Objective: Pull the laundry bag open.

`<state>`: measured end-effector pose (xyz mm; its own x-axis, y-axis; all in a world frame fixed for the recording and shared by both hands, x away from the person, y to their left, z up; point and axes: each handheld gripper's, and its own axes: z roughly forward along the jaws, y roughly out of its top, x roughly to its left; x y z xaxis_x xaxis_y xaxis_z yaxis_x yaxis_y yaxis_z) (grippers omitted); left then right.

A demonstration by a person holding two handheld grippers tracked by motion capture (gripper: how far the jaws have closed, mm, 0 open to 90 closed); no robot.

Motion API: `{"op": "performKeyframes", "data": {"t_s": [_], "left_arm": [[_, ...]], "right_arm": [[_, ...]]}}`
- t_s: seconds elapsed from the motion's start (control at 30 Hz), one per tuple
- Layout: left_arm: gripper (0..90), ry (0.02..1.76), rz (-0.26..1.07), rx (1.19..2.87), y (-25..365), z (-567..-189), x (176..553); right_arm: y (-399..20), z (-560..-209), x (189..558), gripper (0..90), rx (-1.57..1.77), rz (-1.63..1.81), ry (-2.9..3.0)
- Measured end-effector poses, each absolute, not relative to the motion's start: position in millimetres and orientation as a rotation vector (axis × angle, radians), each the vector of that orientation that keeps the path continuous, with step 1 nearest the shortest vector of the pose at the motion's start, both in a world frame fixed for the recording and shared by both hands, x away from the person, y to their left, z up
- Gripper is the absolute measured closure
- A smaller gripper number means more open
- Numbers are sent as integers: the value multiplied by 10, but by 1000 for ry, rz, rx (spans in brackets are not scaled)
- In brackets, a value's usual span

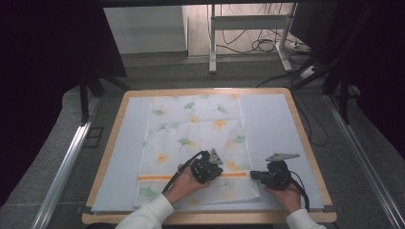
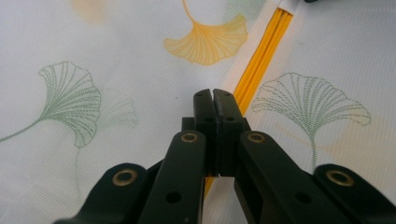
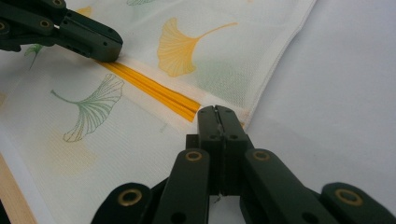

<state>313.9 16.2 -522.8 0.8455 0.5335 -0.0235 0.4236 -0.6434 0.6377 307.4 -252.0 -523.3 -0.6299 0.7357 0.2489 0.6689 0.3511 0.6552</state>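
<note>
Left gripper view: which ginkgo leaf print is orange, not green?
The leaf at top centre, just ahead of the shut left gripper and left of the orange zipper. The two big leaves at either side are green outlines.

Grey floor, perhaps carpet, white desk frame

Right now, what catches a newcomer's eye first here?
The white mesh bag printed with green and orange ginkgo leaves, lying flat in the middle of the table. Next, its bright orange zipper running across the near end. The left gripper sits on that zipper with jaws shut, and the right gripper rests shut at the zipper's end by the bag's edge.
</note>
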Motion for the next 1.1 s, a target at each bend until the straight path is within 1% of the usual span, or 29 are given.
{"op": "performKeyframes", "data": {"t_s": [1.1], "left_arm": [[900,765,209,2358,322,-5223,3121]], "right_arm": [[-2520,-5231,3073,898,1301,1147,2513]]}}
